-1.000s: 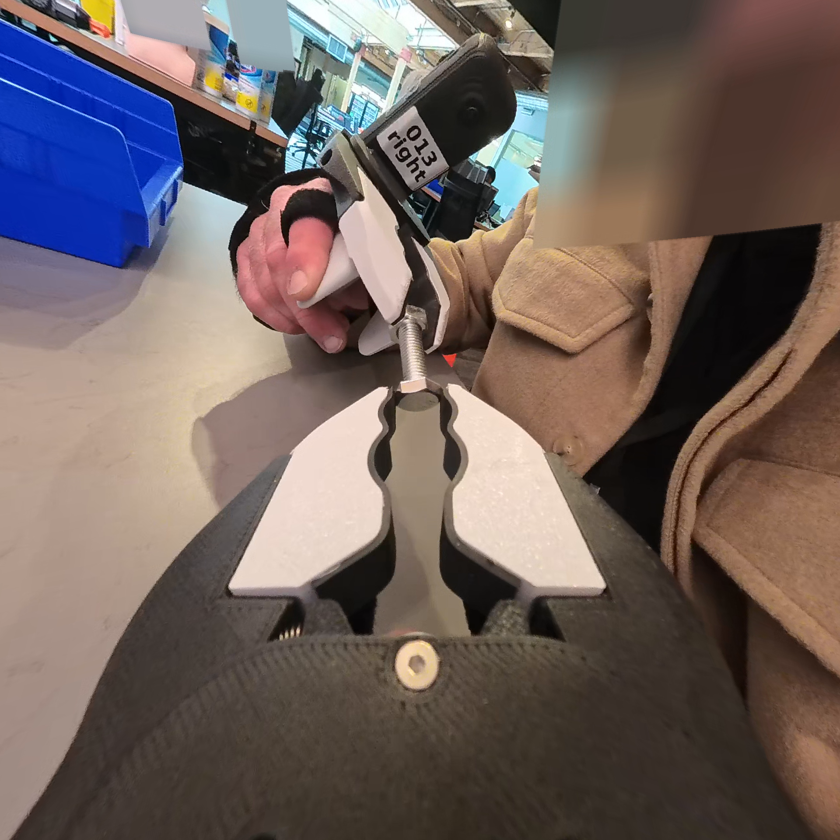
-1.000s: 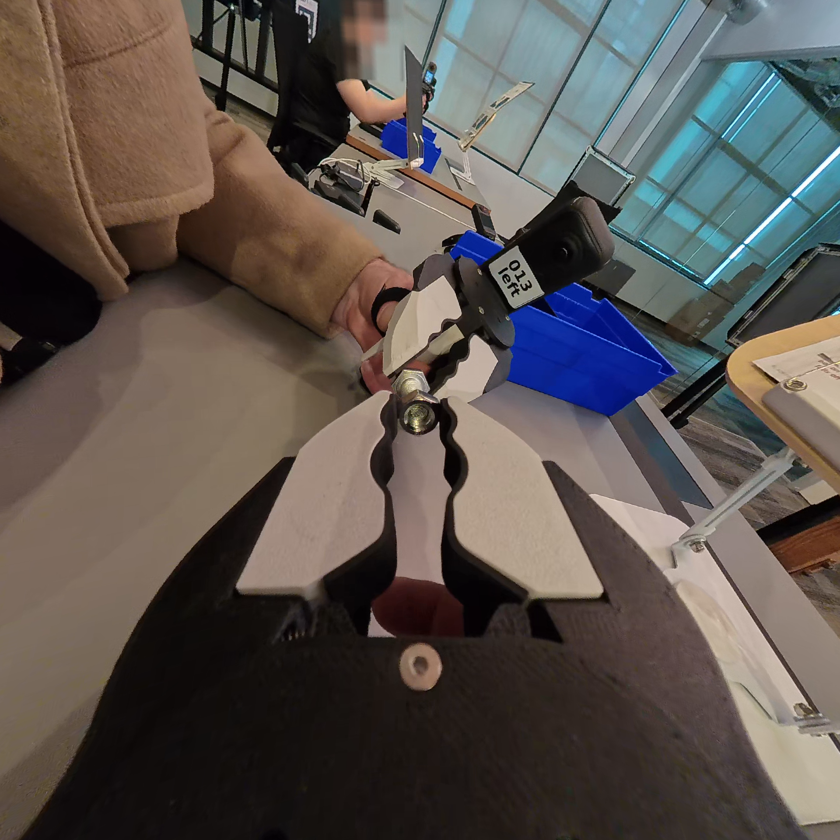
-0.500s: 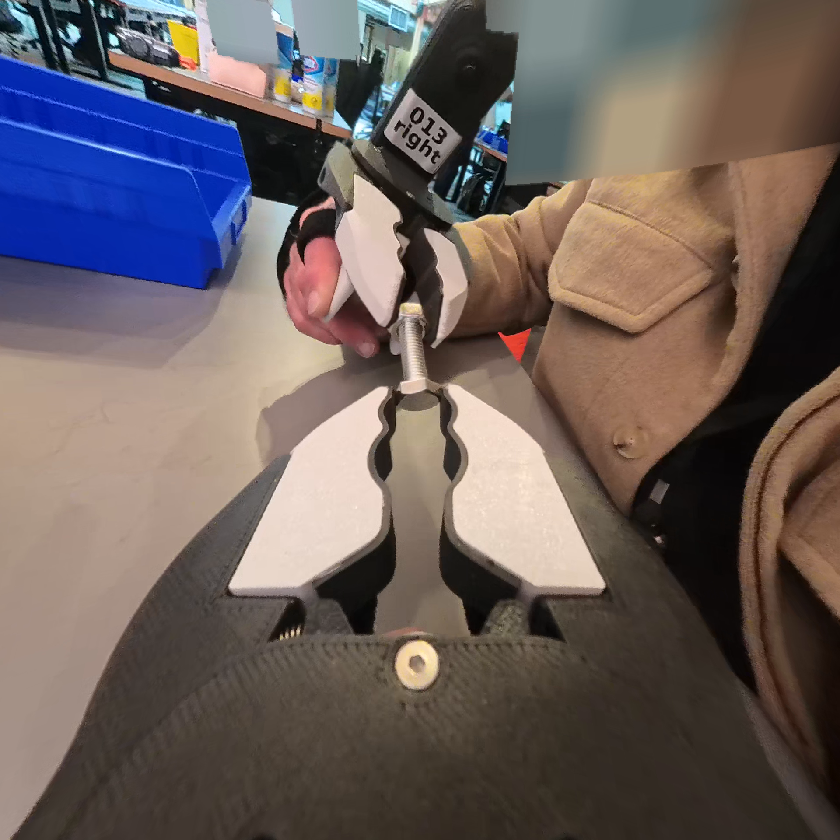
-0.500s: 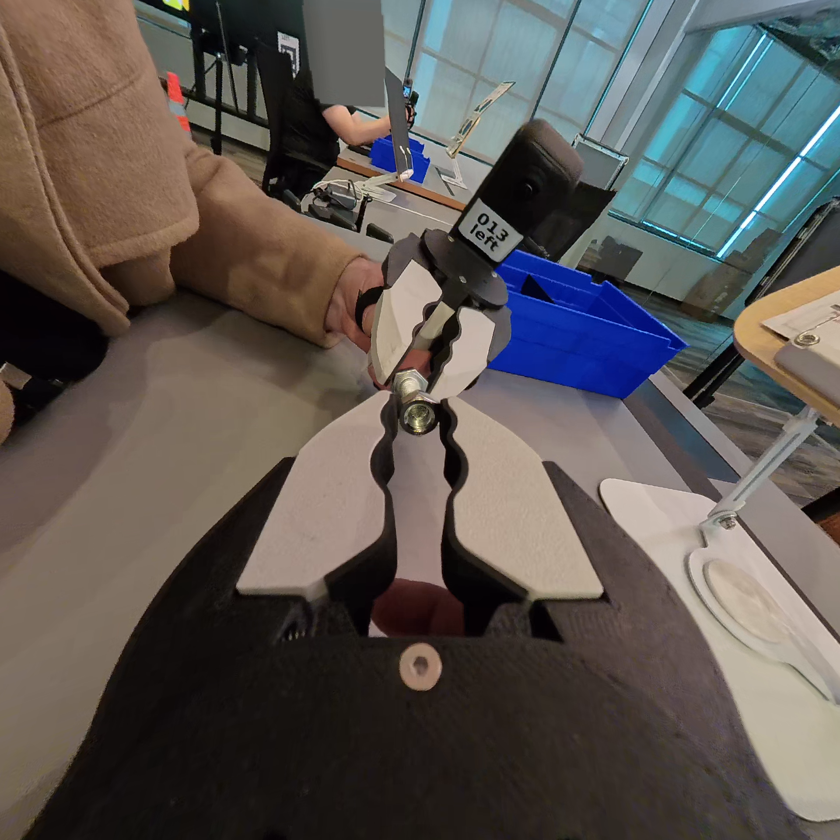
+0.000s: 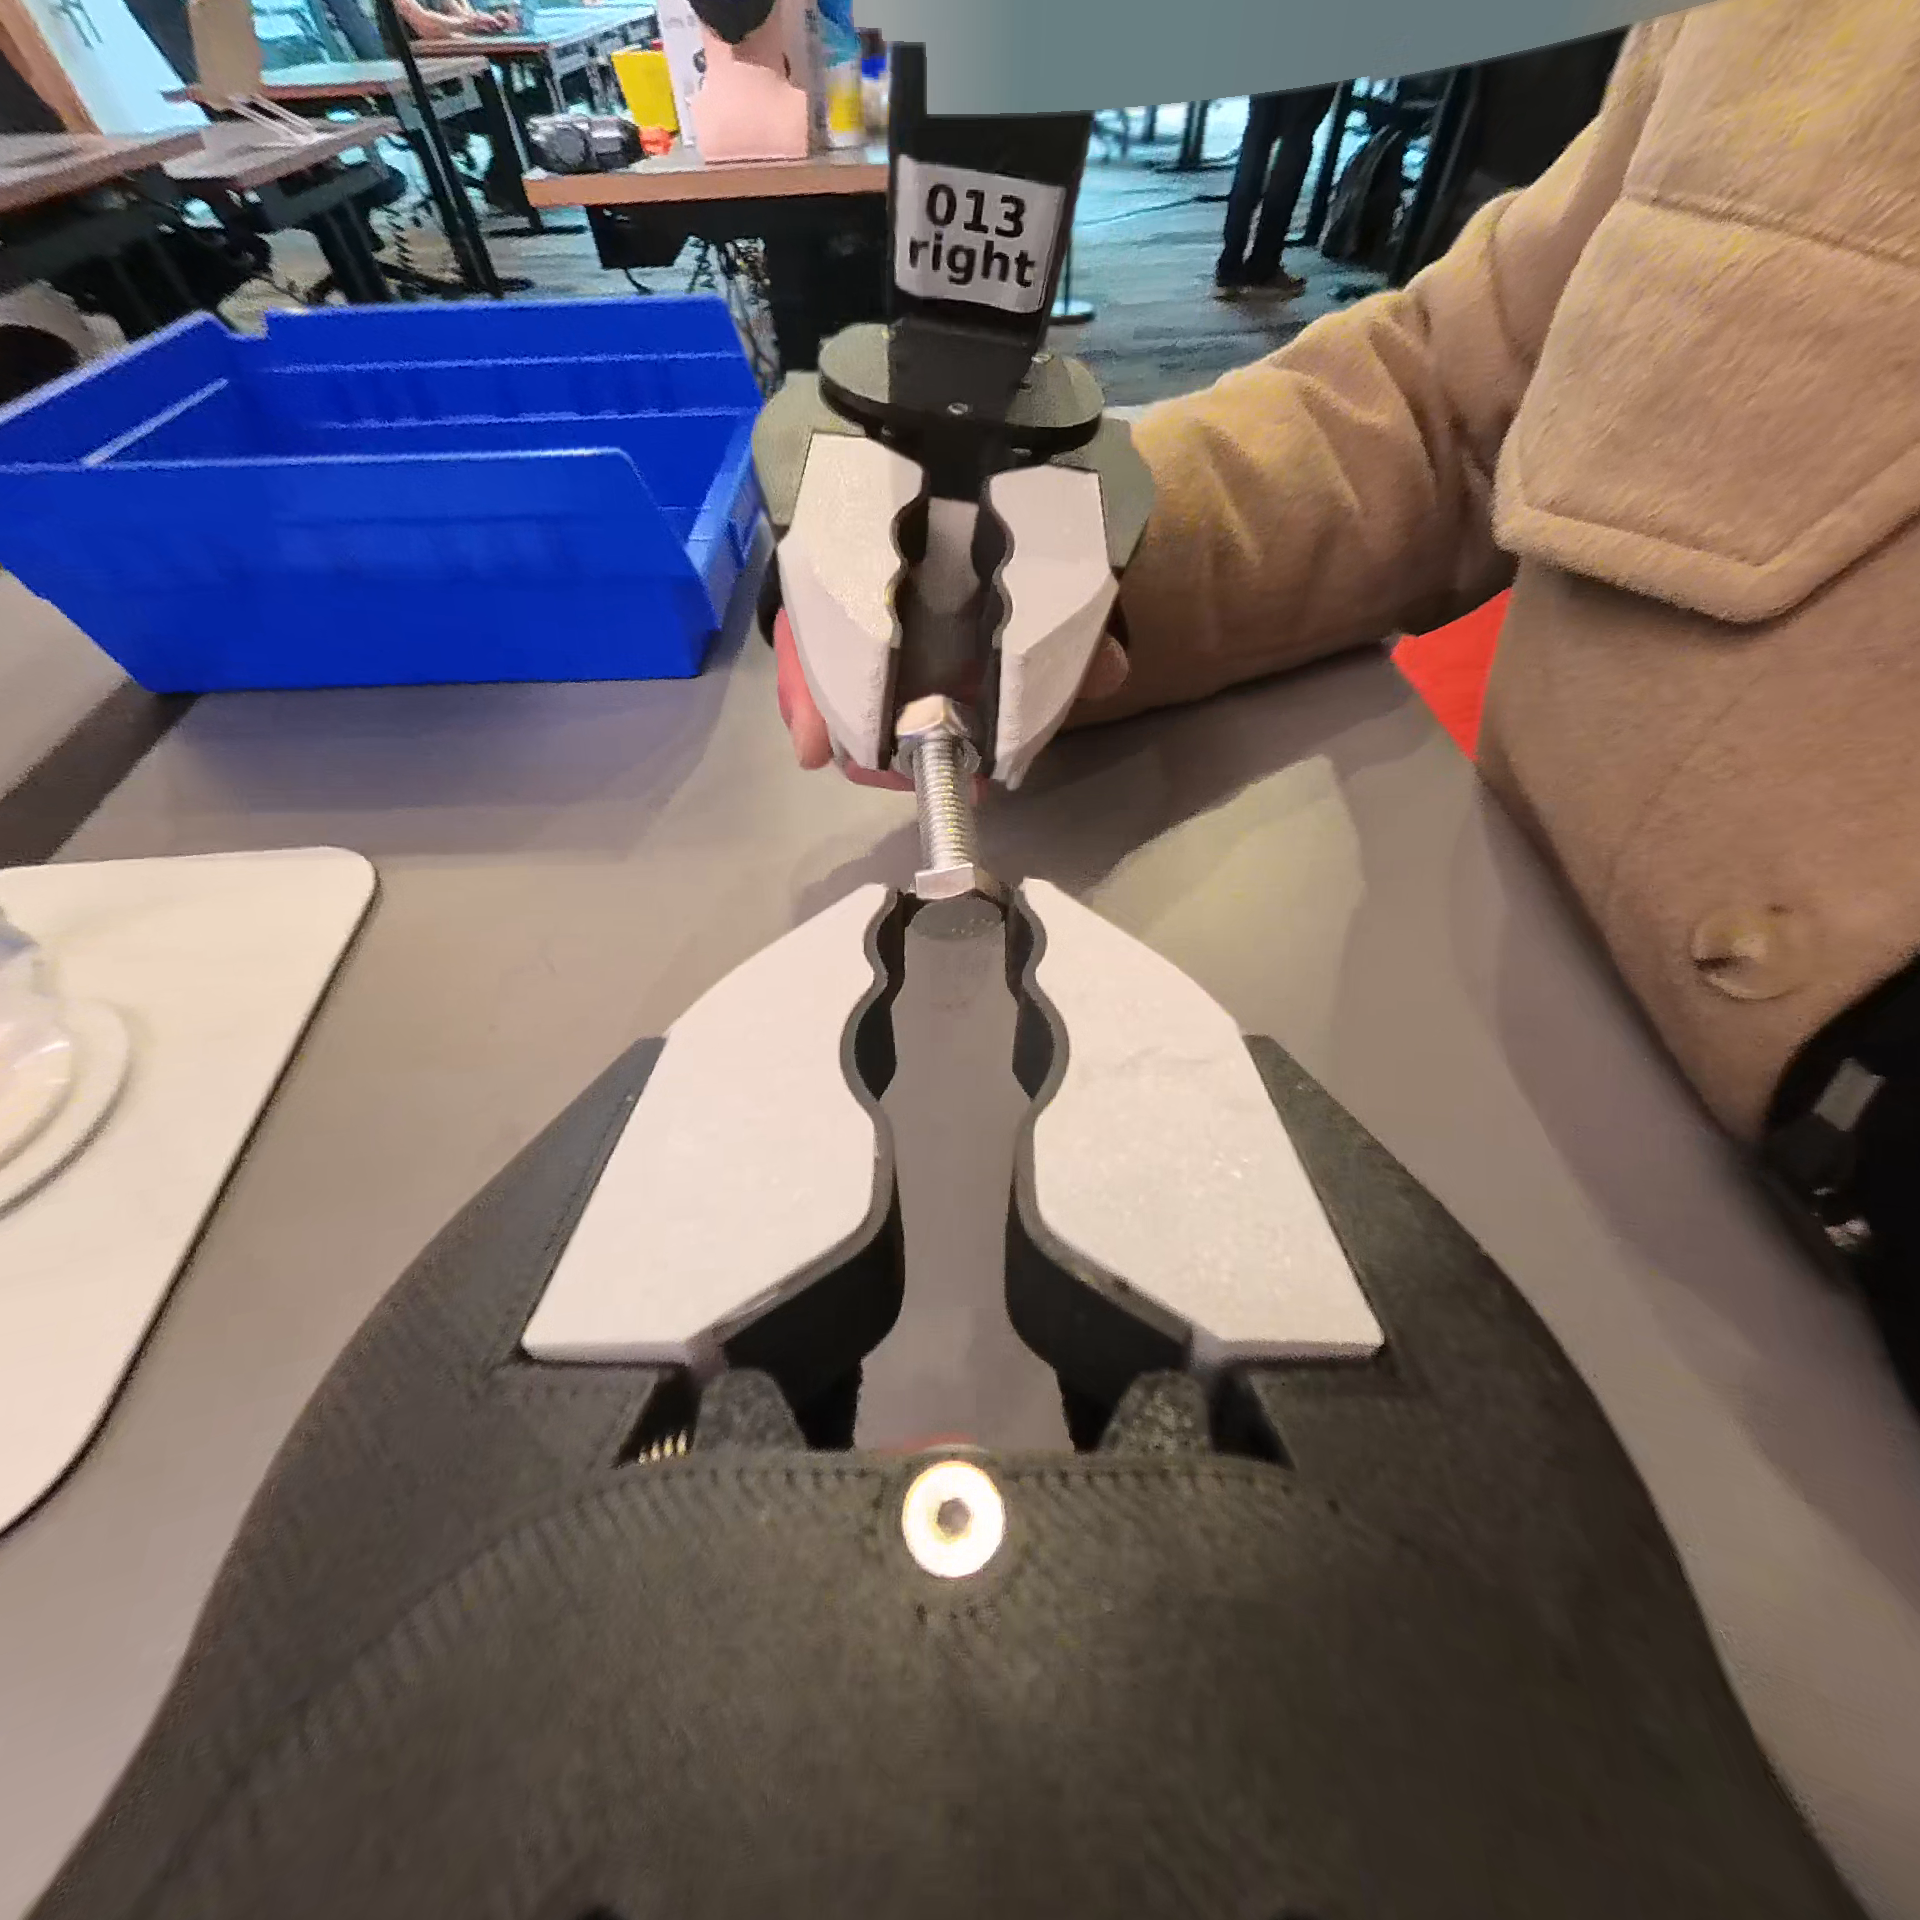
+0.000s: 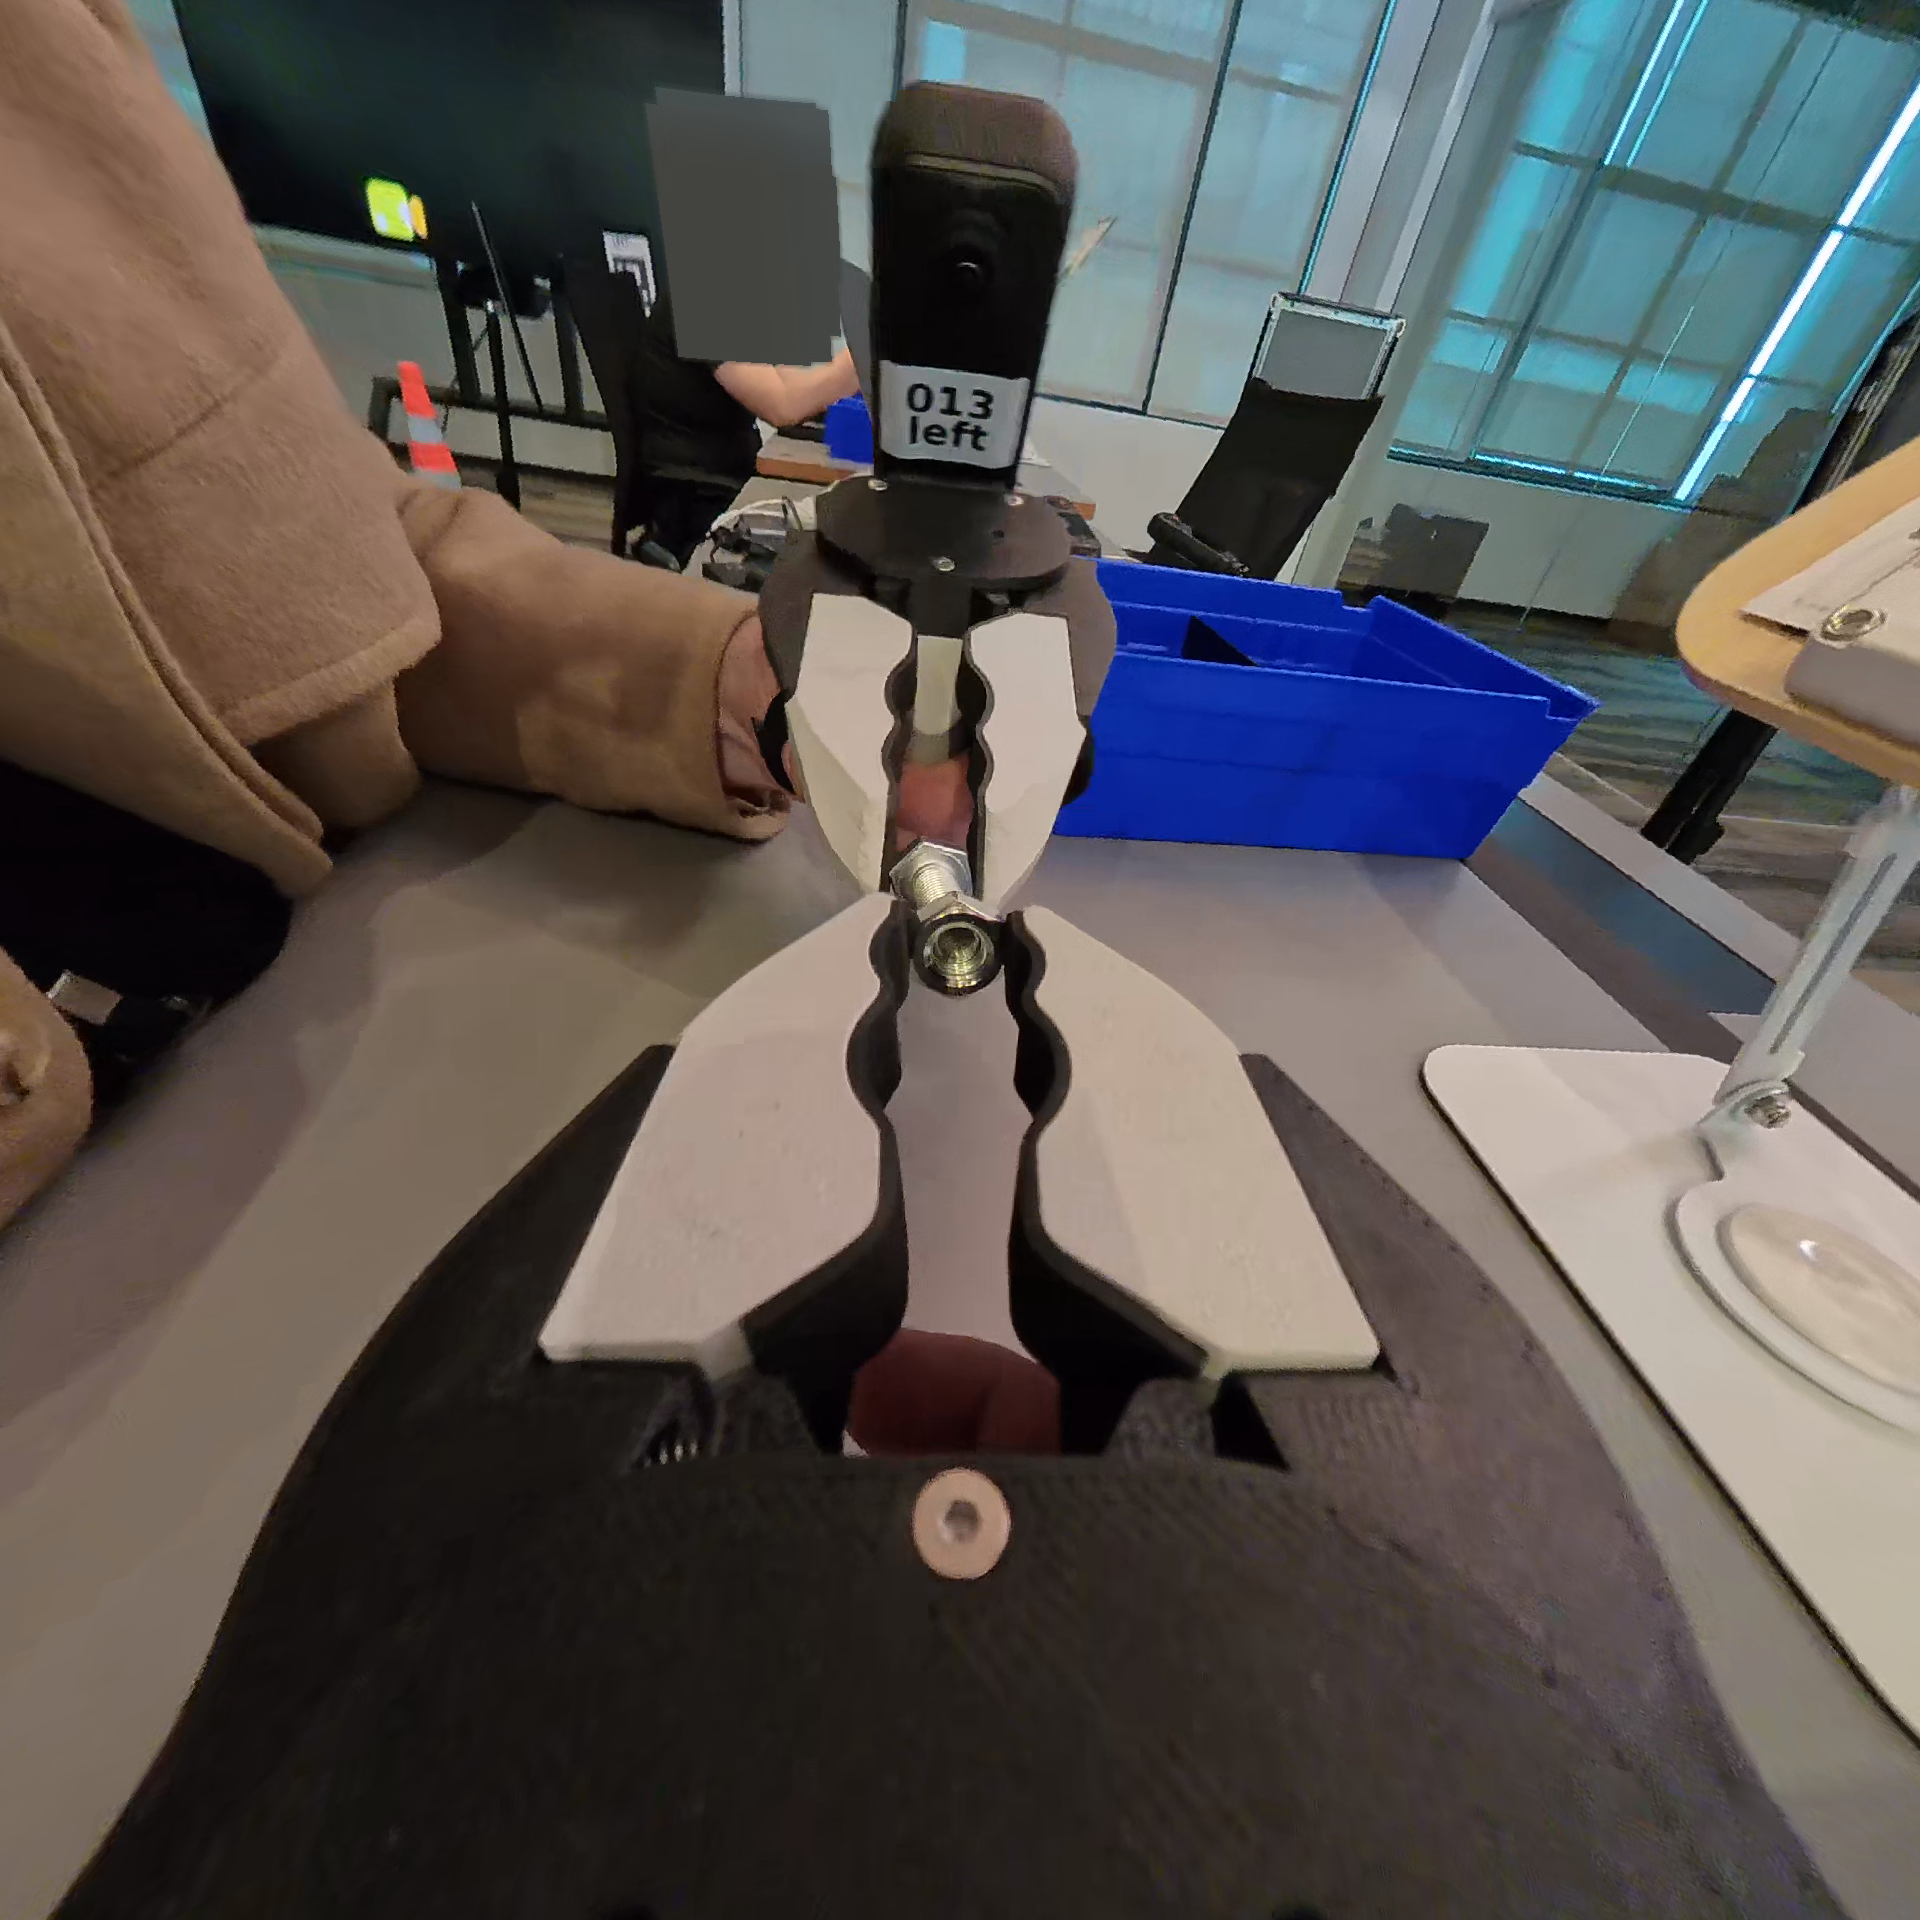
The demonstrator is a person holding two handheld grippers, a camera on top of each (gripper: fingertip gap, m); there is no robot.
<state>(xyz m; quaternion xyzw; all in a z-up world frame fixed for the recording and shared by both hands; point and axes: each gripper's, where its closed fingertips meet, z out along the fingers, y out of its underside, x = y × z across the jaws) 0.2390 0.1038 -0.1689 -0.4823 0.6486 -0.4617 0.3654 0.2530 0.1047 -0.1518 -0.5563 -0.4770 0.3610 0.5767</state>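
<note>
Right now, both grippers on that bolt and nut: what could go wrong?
1. The left gripper pinches the silver threaded bolt only by its hex head at the fingertips; it could slip or tilt out.
2. The right gripper holds the silver hex nut equally shallowly; misalignment may cross-thread or pop it loose.
3. Both parts hang above the grey table, outside the blue plastic bin; a dropped part could roll away.

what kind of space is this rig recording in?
Looks like a shared lab or workshop, not a home: grey workbench with a blue parts bin, more desks behind, large windows, and another person seated.
</note>
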